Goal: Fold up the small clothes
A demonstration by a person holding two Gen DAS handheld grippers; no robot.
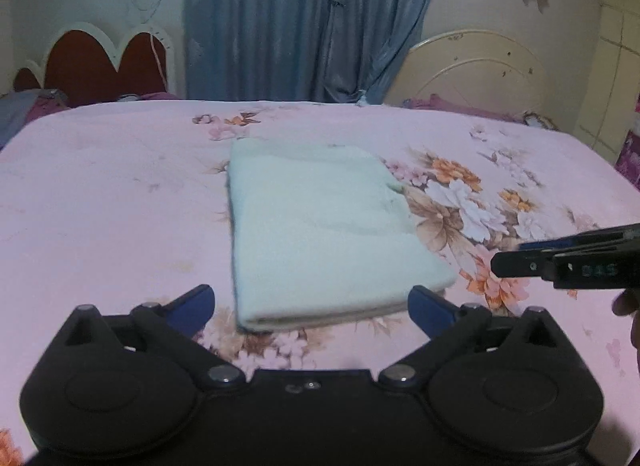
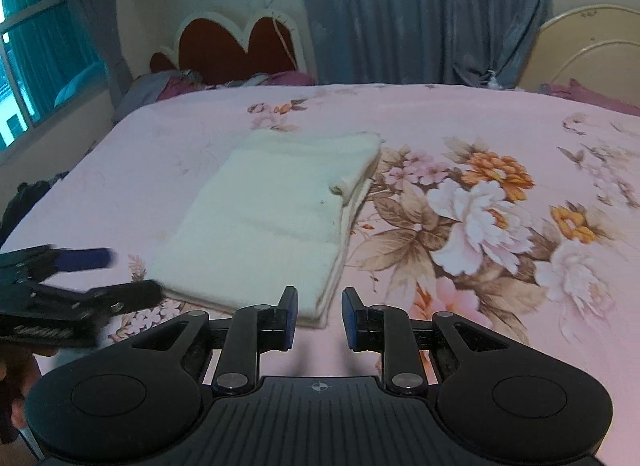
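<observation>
A pale folded cloth (image 1: 324, 225) lies flat on the pink floral bedsheet (image 1: 120, 205); it also shows in the right wrist view (image 2: 272, 217), with a loose flap at its far right corner. My left gripper (image 1: 312, 306) is wide open just before the cloth's near edge, holding nothing. My right gripper (image 2: 319, 318) is open with a narrower gap, empty, near the cloth's near right corner. The right gripper shows at the right edge of the left wrist view (image 1: 520, 262). The left gripper shows at the left of the right wrist view (image 2: 108, 274).
The bed fills both views. A red heart-shaped headboard (image 1: 100, 61) and blue curtains (image 1: 304, 21) stand behind it. A cream headboard (image 1: 480, 69) is at the far right. A window (image 2: 40, 57) is on the left wall. Crumpled clothes (image 2: 168, 85) lie at the bed's far left corner.
</observation>
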